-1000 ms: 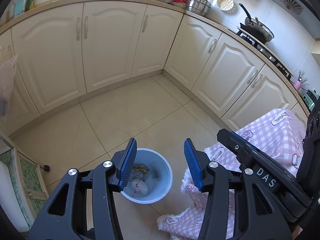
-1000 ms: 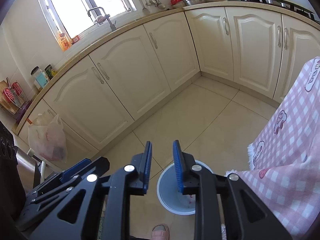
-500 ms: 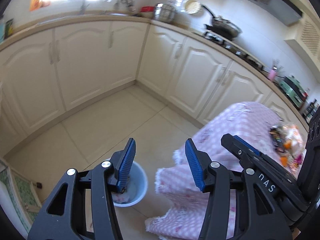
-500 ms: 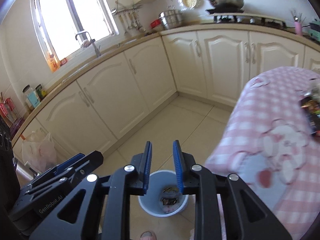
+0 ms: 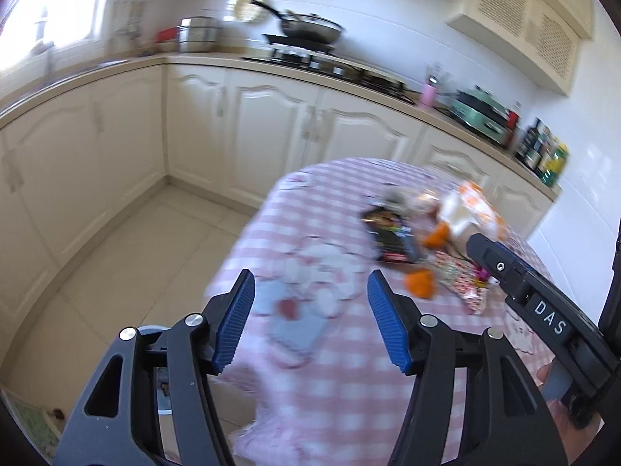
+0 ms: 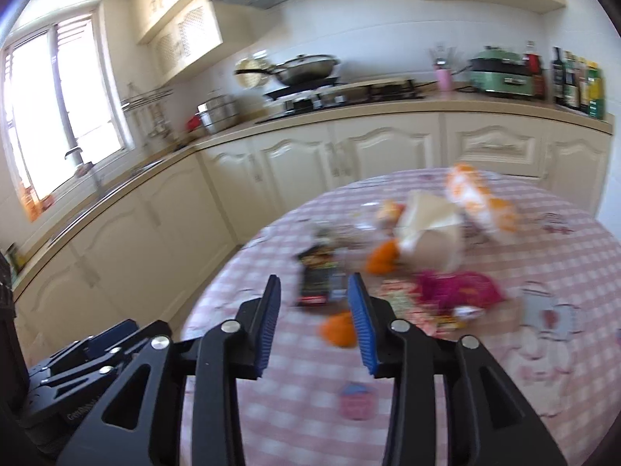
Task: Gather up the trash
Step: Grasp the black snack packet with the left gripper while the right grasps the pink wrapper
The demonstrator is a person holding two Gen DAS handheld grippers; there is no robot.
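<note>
Trash lies in a blurred heap on the pink checked tablecloth: a black wrapper, orange peel pieces, a white-and-orange bag and a patterned wrapper. My left gripper is open and empty, above the table's near edge, short of the heap. My right gripper is open and empty above the cloth; the black wrapper and an orange peel lie just beyond its fingertips, with a magenta wrapper to the right. The bin's rim peeks out behind the left finger.
Cream kitchen cabinets run along the back and left. The counter holds a wok on a stove, a green appliance and bottles. Tiled floor lies left of the table.
Both grippers have swung up and right, from over the blue bin on the floor to over the table with the trash heap. The right gripper's jaws have opened wider.
</note>
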